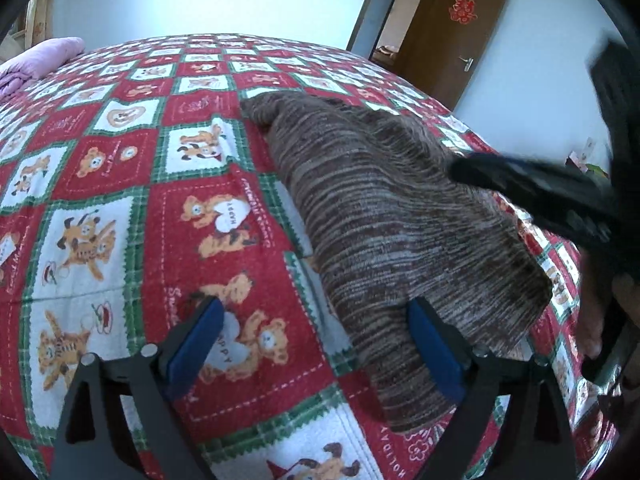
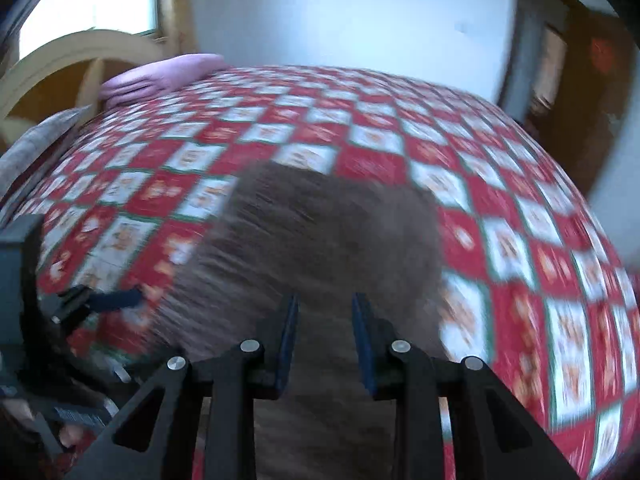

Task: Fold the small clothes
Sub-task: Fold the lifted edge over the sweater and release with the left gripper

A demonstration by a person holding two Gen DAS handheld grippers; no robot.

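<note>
While the brown striped knit garment (image 1: 384, 216) is lying partly folded on the bed's red-and-white bear quilt (image 1: 120, 208), both tools are standing free of it and the next fold is waiting to be set up. On the left gripper (image 1: 316, 340) the jaws are standing wide apart, one blue pad over the quilt and the other just over the garment's near edge, gripping nothing. On the right gripper (image 2: 325, 340) the jaws are sitting partly open with only blurred brown cloth (image 2: 320, 240) showing behind the gap, and nothing seems pinched between them, though the blur is making that hard to confirm. To do the step well, the left jaws are probably best brought down over the near hem so that both layers are being caught, while the right ones are taking the matching edge on the other side. Lifting evenly and laying the fold over squarely is likely keeping the loose knit from sagging or twisting.
</note>
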